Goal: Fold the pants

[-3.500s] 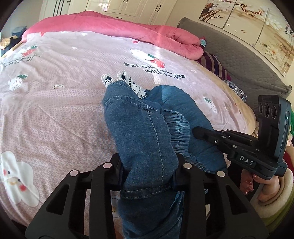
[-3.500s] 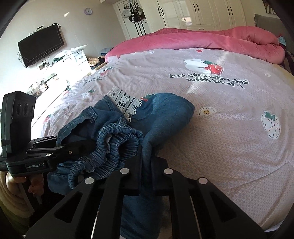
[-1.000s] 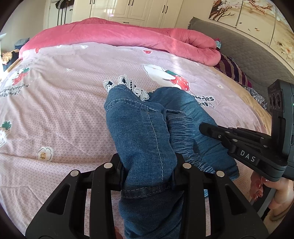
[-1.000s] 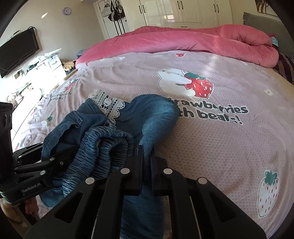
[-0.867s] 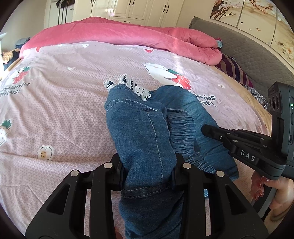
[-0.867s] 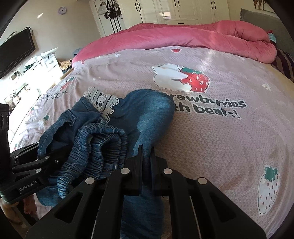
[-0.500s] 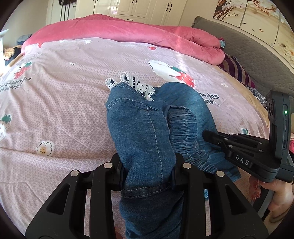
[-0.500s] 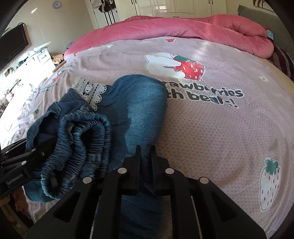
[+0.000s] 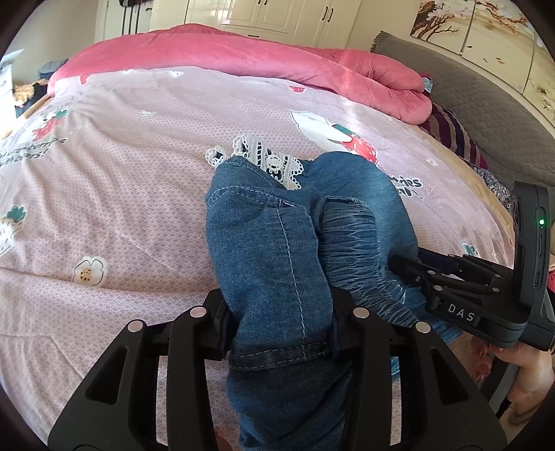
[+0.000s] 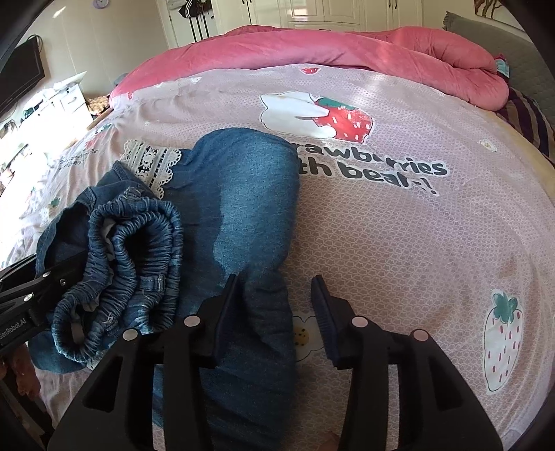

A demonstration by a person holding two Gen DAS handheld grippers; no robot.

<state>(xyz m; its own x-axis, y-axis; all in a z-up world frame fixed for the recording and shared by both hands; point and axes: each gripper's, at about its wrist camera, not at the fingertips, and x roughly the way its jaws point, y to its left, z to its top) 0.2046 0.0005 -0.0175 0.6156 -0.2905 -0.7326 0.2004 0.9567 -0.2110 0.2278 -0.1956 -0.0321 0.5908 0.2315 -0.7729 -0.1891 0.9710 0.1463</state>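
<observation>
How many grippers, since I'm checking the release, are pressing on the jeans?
1. The left gripper clamps a bunched fold of the jeans, though its jaws are opening. The right gripper has its jaws opening too, with a denim leg between them, unpressed.

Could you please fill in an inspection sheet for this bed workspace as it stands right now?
Surface: bedspread, pink with strawberry prints, lit by sun.
Job's things: jeans lie bunched on the near part of the bedspread; lace trim shows at their far end, gathered waistband on the left.
Clutter: pink duvet heaped along the far edge; striped cloth beside it.
Grippers: left gripper has denim filling its jaws, which are opening; right gripper jaws are opening, one side of the fabric between them, pads clear.
Cables: nothing seen.
Surroundings: white wardrobes, TV on the left wall, grey headboard.
</observation>
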